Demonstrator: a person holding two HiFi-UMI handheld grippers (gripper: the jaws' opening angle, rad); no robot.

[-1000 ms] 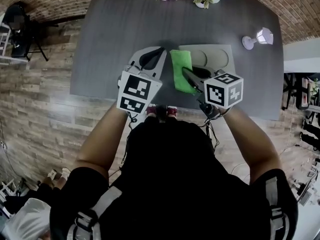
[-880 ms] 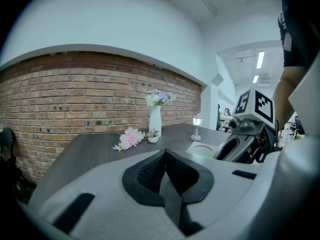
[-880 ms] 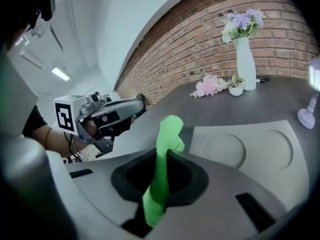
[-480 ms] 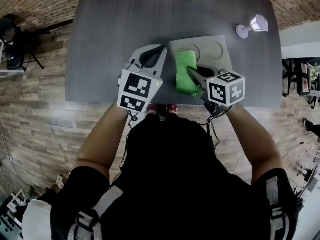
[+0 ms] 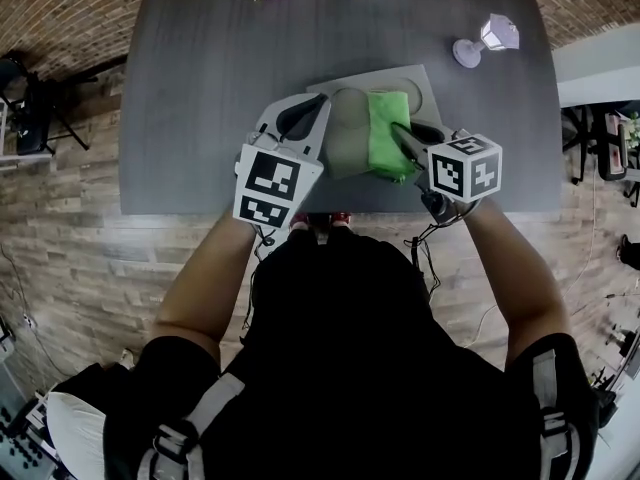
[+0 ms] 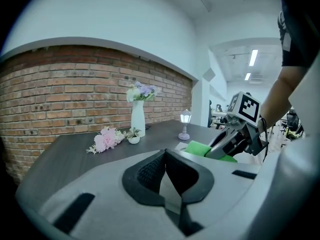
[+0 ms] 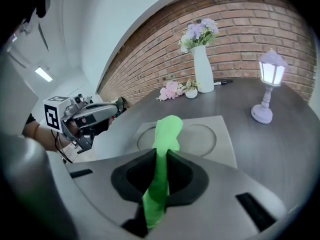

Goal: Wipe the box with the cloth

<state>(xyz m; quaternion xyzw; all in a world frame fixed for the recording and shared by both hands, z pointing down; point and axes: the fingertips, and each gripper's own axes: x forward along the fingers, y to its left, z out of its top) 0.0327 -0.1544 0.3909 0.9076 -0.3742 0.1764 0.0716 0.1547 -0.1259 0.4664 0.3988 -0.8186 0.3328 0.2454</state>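
The green cloth (image 5: 388, 128) looks soft and floppy. It lies on the flat box (image 5: 345, 146), upper middle of the head view. The right hand-held gripper (image 7: 160, 156) pinches its near end tight; the left hand-held gripper (image 6: 165, 156) is closed on nothing

A dark grey table (image 5: 220, 78) stands on a plank floor (image 5: 70, 238), with its far side by a red brick wall (image 7: 250, 29). Near that wall a tall white vase (image 7: 202, 70) holds purple flowers (image 7: 199, 31). A bunch of pink flowers (image 7: 170, 90) lies on the table, just beside a small white pot (image 7: 191, 92) with a green plant. A dark pen (image 7: 223, 82) lies near the vase. A small white lantern-shaped lamp (image 7: 267, 86) glows, well apart from the vase.
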